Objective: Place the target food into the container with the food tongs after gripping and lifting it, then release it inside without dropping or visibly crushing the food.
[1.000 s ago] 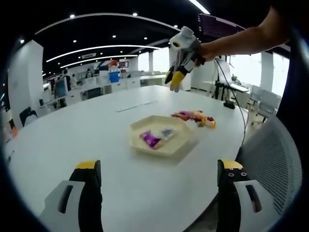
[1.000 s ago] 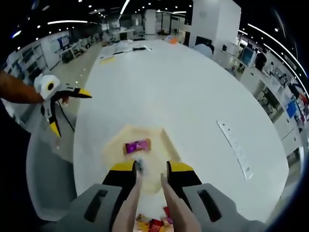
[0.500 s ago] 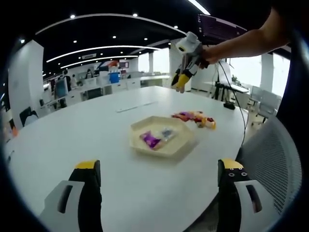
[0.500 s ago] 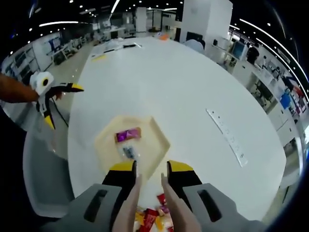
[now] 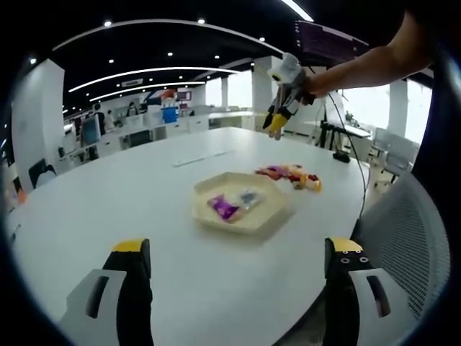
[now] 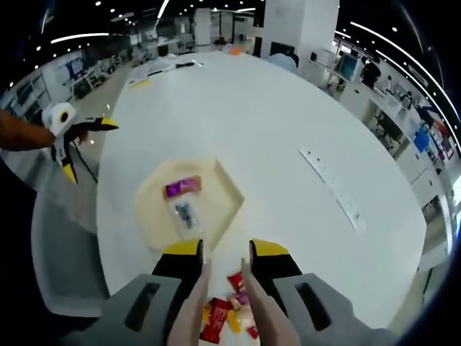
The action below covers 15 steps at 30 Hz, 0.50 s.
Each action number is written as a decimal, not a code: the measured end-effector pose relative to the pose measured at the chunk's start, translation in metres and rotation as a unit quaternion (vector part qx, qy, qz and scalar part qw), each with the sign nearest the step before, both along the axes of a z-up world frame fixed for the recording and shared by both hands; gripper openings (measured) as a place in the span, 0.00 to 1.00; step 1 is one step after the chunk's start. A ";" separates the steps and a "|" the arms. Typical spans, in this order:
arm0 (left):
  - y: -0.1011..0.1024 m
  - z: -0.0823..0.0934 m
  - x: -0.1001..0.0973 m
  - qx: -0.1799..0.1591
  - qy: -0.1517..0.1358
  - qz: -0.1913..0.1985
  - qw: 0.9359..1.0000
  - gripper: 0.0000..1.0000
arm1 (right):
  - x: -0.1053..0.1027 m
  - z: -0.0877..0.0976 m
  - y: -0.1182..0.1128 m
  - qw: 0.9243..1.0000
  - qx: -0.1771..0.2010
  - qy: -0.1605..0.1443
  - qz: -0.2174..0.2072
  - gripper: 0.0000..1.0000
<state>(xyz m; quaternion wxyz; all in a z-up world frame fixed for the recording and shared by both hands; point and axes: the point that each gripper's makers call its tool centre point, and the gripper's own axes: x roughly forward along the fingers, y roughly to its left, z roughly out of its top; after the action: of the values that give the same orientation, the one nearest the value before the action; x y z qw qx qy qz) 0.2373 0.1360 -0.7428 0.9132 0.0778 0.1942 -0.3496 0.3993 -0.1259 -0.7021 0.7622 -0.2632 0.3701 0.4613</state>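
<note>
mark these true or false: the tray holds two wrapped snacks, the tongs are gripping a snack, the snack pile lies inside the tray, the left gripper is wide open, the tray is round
1. The tray holds two wrapped snacks, a purple one and a clear one. True.
2. The tongs in the right gripper are gripping a snack. False: nothing shows between the tong tips.
3. The snack pile lies inside the tray. False: it lies on the white table, beside the tray.
4. The left gripper is wide open. True: its jaws stand far apart with nothing between them.
5. The tray is round. False: it is six-sided.
</note>
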 end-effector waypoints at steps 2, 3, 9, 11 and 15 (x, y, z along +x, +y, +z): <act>-0.001 0.000 0.000 0.001 0.000 -0.001 1.000 0.98 | -0.004 0.000 -0.006 1.000 0.000 0.000 -0.004 0.25; -0.001 0.000 0.000 0.001 0.001 -0.001 1.000 0.98 | -0.005 0.000 -0.008 1.000 0.000 0.001 -0.005 0.25; -0.001 0.000 -0.001 0.001 0.001 -0.002 1.000 0.97 | -0.012 -0.003 -0.022 1.000 0.000 0.001 -0.015 0.25; 0.000 0.000 -0.001 0.001 0.001 -0.001 1.000 0.97 | -0.011 -0.005 -0.026 1.000 -0.002 0.000 -0.020 0.25; -0.001 -0.001 -0.002 0.003 0.001 -0.003 1.000 0.97 | -0.011 -0.005 -0.030 1.000 -0.003 0.000 -0.030 0.25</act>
<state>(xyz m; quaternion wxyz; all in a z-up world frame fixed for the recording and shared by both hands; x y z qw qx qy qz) 0.2357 0.1351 -0.7436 0.9117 0.0807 0.1963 -0.3517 0.3885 -0.1559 -0.7068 0.7750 -0.2537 0.3794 0.4371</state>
